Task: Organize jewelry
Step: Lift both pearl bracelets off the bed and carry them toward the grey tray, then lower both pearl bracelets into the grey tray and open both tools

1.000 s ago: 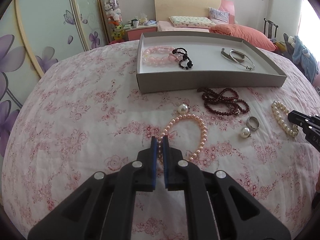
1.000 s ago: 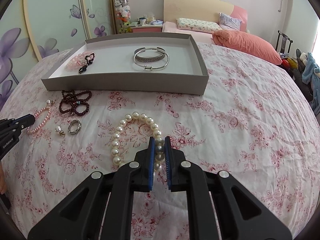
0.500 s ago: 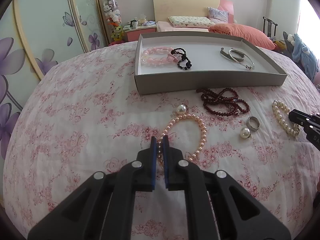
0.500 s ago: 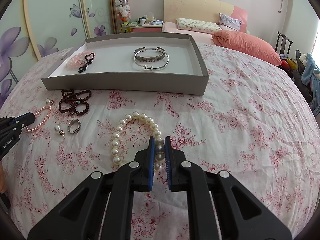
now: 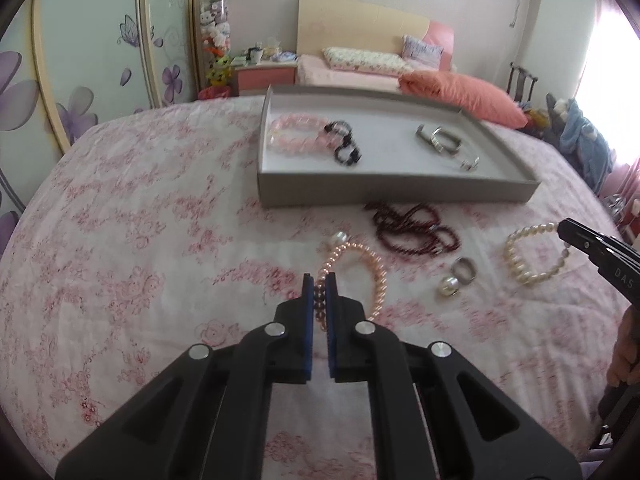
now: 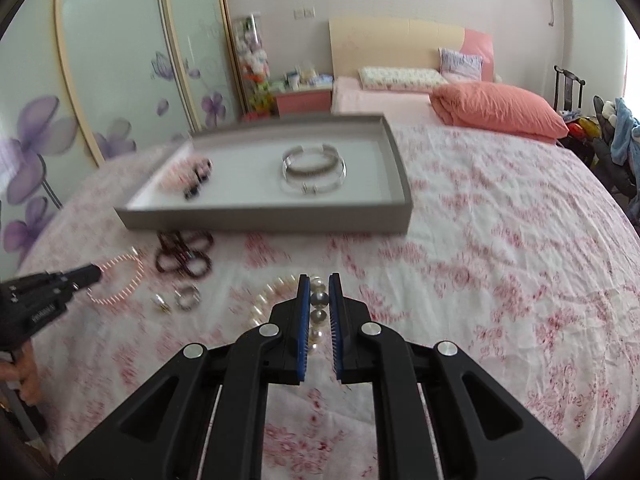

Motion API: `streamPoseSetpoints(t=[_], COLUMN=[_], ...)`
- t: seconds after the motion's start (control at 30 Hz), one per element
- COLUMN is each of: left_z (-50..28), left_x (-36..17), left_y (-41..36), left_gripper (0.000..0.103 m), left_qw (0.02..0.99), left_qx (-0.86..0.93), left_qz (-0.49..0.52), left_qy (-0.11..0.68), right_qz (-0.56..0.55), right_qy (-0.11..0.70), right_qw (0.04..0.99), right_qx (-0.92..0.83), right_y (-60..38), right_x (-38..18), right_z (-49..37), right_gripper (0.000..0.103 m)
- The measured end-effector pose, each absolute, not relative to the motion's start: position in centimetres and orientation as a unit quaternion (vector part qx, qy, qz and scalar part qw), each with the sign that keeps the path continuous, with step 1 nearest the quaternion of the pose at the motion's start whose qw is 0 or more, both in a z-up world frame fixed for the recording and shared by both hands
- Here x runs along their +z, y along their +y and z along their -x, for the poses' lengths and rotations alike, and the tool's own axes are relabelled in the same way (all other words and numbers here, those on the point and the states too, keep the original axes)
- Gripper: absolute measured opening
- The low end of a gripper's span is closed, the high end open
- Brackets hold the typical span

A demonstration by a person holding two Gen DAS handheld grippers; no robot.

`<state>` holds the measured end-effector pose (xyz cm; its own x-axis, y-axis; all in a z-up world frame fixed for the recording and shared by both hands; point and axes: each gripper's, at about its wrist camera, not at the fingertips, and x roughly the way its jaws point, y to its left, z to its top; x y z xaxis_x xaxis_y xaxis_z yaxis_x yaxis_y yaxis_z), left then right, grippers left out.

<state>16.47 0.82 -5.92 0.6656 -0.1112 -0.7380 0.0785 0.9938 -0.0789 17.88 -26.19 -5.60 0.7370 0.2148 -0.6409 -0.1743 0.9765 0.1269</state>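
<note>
Floral bedspread (image 5: 140, 240): holding tray (image 5: 396, 190) with four bracelets; before tray, left gripper (image 5: 319, 294) clamping pink bracelet (image 5: 376, 268), right gripper (image 6: 319, 300) clamping white pearls (image 6: 264, 300); beads (image 5: 412, 228), ring (image 5: 464, 270), earrings awaiting.

My left hand-held gripper (image 5: 319, 292) and right hand-held gripper (image 6: 319, 294): matte black angular arms, blue pads, silver round screws; white lettering marks each one's side.

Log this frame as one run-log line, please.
left hand-held gripper: shut on pink pearl bracelet | right hand-held gripper: shut on white pearl bracelet | tray: ahead
</note>
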Motion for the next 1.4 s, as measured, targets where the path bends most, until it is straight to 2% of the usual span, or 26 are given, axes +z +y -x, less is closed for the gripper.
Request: streamPoseSetpoints(t=[0.83,1.4], left_z=[-14.9,-15.4], left_x=[-0.4,3.0], left_y=[-0.5,-2.0], left_gripper=[0.006,0.006], left_qw=[0.941,0.964], left_qx=[-0.080,-0.050], left_qz=[0.055,0.029], left_qy=[0.323,0.260], right_qz=[-0.030,-0.016], right_qy=[0.256,0.171], right_qw=[0.957,0.976], right_qx=[0.131,0.132], right_y=[-24.7,-23.2], right_x=[-0.7,2.8], right_z=[-16.0,-15.5], right_gripper=[0.010,0.010])
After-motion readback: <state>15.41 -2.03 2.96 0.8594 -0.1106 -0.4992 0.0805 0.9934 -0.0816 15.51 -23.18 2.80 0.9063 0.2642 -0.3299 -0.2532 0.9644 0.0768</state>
